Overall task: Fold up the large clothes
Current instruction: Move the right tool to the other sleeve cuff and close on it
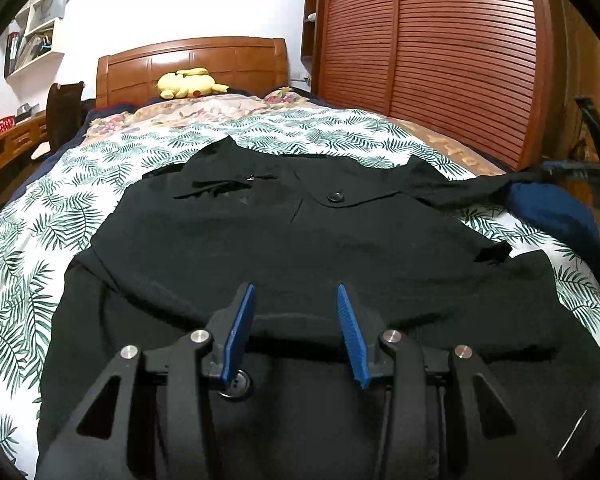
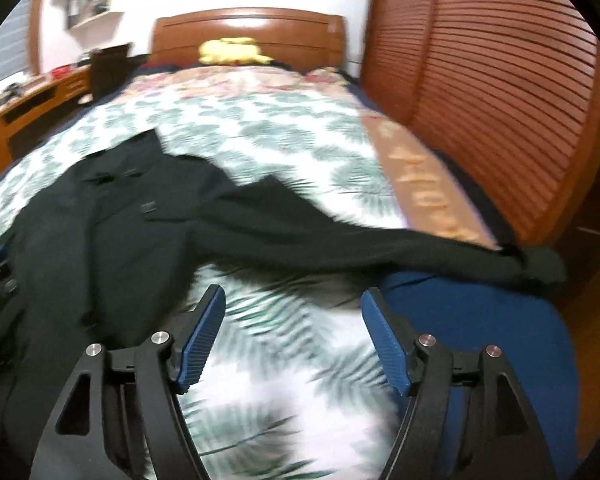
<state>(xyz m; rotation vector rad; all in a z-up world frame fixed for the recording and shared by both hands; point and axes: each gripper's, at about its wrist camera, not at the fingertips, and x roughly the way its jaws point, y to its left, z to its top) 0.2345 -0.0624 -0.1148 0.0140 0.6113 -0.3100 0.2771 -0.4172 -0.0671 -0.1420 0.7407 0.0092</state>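
A large black coat (image 1: 292, 248) lies spread flat on the leaf-print bedspread (image 1: 32, 236), collar toward the headboard. My left gripper (image 1: 296, 292) hovers open and empty over its near hem. In the right wrist view the coat (image 2: 112, 216) lies to the left, and one sleeve (image 2: 380, 248) stretches right across the bed onto a blue cloth (image 2: 480, 320). My right gripper (image 2: 292, 296) is open and empty above the bedspread (image 2: 284, 140), just in front of the sleeve. That view is blurred.
A yellow plush toy (image 1: 188, 82) lies by the wooden headboard (image 1: 196, 60). A slatted wooden wardrobe (image 1: 440, 56) stands along the bed's right side. A desk (image 1: 8, 140) and chair (image 1: 62, 112) stand on the left. The blue cloth (image 1: 556, 208) sits at the bed's right edge.
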